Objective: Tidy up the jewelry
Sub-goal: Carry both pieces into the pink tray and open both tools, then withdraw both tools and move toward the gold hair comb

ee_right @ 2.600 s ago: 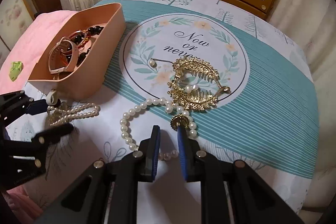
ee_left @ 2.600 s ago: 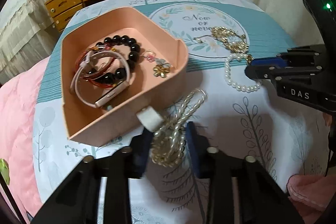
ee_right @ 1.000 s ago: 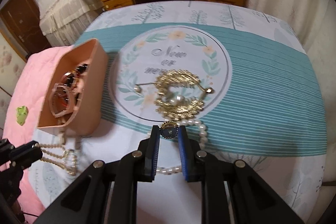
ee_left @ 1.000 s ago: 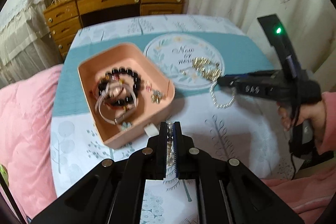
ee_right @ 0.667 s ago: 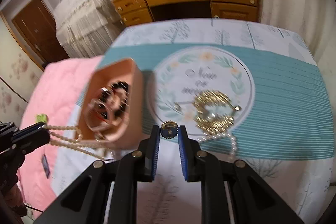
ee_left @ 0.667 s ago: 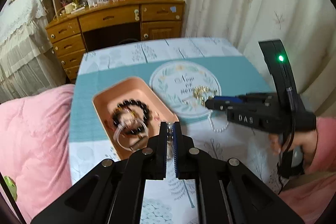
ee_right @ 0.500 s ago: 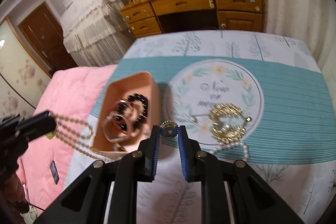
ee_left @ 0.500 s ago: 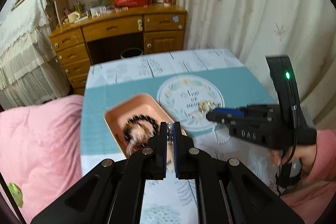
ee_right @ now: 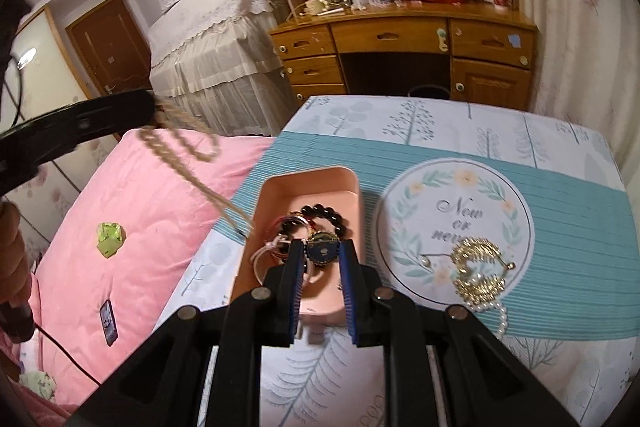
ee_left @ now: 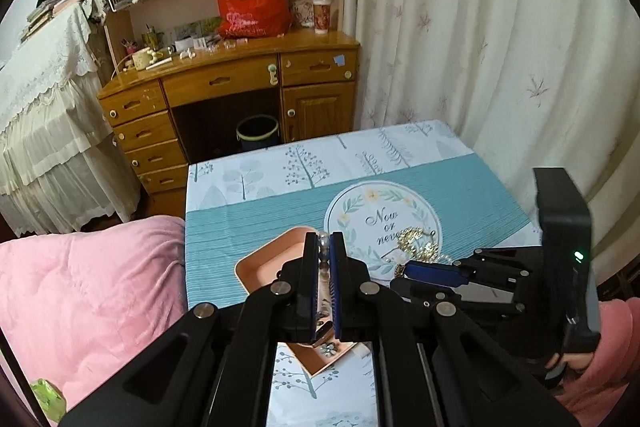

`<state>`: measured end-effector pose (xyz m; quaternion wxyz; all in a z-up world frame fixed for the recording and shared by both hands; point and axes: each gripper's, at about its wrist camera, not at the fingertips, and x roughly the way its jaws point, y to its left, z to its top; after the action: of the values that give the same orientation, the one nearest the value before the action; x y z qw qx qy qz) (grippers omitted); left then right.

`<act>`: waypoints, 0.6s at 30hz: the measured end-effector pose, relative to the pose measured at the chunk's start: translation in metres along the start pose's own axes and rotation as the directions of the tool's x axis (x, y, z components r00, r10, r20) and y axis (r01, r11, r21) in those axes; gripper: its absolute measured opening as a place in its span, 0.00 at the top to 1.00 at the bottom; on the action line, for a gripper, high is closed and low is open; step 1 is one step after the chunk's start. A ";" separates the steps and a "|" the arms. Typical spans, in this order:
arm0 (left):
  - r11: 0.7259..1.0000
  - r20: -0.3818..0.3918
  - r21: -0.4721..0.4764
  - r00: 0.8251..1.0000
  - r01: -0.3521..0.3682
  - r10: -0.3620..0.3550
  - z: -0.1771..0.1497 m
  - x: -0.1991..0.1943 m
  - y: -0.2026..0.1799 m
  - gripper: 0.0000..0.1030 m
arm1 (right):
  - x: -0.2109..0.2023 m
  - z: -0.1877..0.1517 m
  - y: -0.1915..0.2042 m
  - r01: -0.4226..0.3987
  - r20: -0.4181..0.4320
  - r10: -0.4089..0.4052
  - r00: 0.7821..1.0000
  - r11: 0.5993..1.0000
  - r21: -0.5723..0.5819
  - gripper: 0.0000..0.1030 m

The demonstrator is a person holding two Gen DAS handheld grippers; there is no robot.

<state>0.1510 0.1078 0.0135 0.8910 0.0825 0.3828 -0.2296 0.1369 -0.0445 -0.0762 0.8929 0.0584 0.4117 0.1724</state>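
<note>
Two pieces are in transit and neither is yet deposited. The left gripper (ee_left: 325,247) is clamped on a pearl-and-gold chain necklace (ee_right: 188,155), which is seen in the right wrist view hanging from the raised tool above the pink quilt (ee_right: 120,195), to the left of the pink tray (ee_right: 280,187). The right gripper (ee_right: 322,254) is closed on a small round blue-and-gold pendant (ee_right: 322,247), held above the tray. A strand of white pearls (ee_right: 494,311) is seen lying on the tablecloth (ee_right: 560,211) beside the gold pieces; whether it is attached to the pendant cannot be told.

Already stored in the tray, as far as can be seen: one black bead bracelet (ee_right: 326,213), one white band (ee_right: 266,251), at least one red bangle, and one small flower charm (ee_left: 330,347). Part of the tray's contents is hidden behind the fingers.

Still left on the tablecloth: one cluster of gold filigree pieces (ee_right: 478,267), resting on the round printed emblem. How many items make up the cluster cannot be told.

The task is judged to be past its midpoint: two held pieces are to be lowered into the tray, and the gold cluster and pearl strand are to be collected.

Count: one tray, two grippers, two held pieces.
</note>
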 end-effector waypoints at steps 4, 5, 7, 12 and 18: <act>1.000 -0.039 -0.002 0.999 0.012 -0.012 0.002 0.011 0.006 0.87 | 0.007 0.001 0.015 0.013 0.005 -0.013 1.000 1.000 -0.022 0.82; 1.000 -0.054 -0.005 0.999 -0.004 0.004 0.002 0.014 0.007 0.69 | 0.013 0.001 0.018 0.023 -0.020 -0.023 1.000 0.999 -0.022 0.81; 0.999 -0.110 -0.032 0.994 -0.012 0.009 0.002 0.022 0.013 0.45 | 0.025 -0.002 0.019 0.046 -0.097 -0.045 0.994 0.999 -0.001 0.68; 0.994 -0.183 -0.101 0.981 0.046 -0.064 -0.003 0.030 0.027 0.28 | 0.023 -0.011 0.019 0.034 -0.121 -0.030 0.992 0.999 0.027 0.62; 0.996 -0.226 -0.090 0.974 0.005 -0.026 -0.009 0.033 0.028 0.22 | 0.022 -0.021 0.010 0.073 -0.163 -0.063 0.985 0.995 0.060 0.54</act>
<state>0.1780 0.1236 -0.0169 0.8425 0.0654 0.4925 -0.2083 0.1316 -0.0285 -0.1028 0.8596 0.0597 0.4899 0.1322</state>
